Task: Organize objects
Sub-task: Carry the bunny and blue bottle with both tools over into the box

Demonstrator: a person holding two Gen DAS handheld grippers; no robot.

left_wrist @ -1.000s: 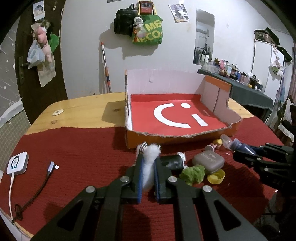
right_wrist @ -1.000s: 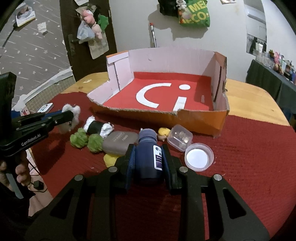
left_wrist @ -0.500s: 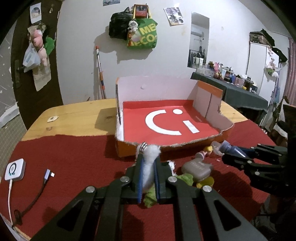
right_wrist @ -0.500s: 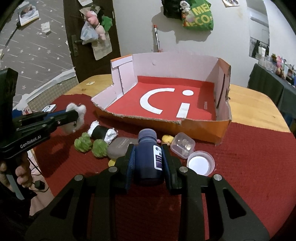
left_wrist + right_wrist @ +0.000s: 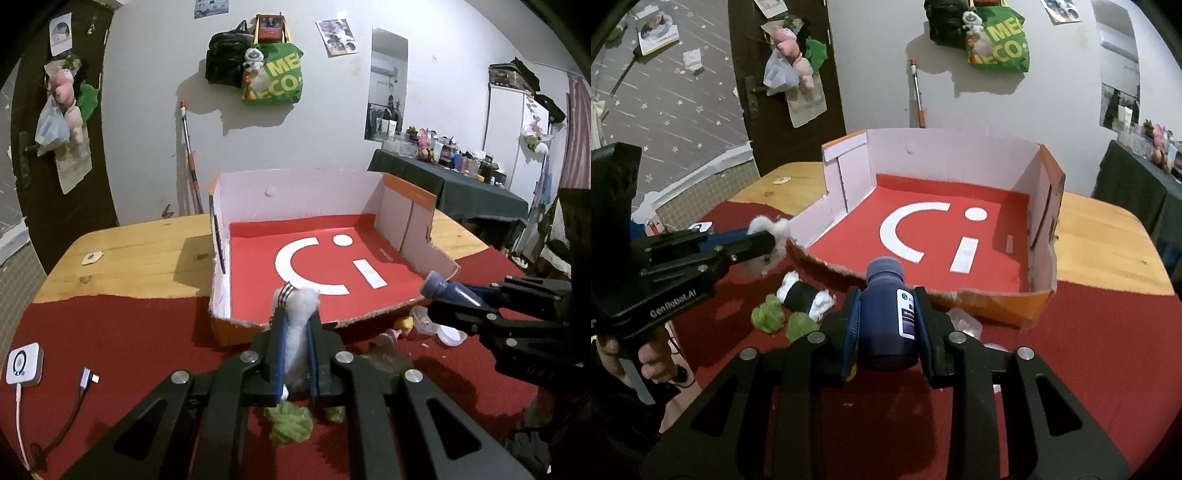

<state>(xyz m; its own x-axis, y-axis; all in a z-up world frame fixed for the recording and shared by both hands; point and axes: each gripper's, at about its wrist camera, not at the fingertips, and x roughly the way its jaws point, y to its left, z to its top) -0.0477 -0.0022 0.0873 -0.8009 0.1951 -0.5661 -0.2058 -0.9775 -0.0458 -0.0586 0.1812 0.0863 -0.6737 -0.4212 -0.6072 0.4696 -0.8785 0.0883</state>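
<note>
Both grippers have risen nearer the box point(image 5: 1039, 295): your left gripper point(image 5: 295, 332) clamps the white fluff point(image 5: 299, 325), your right gripper point(image 5: 886, 321) the dark bottle point(image 5: 888, 314), the box floor lying just ahead and below.

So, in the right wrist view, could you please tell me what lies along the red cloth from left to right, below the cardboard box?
White fluffy toy in the left claw → green pom-poms → black-and-white bundle → dark blue bottle in the right claw.

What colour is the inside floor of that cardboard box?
Red, with a large white curved logo, on the box floor; clearest in the right wrist view.
</note>
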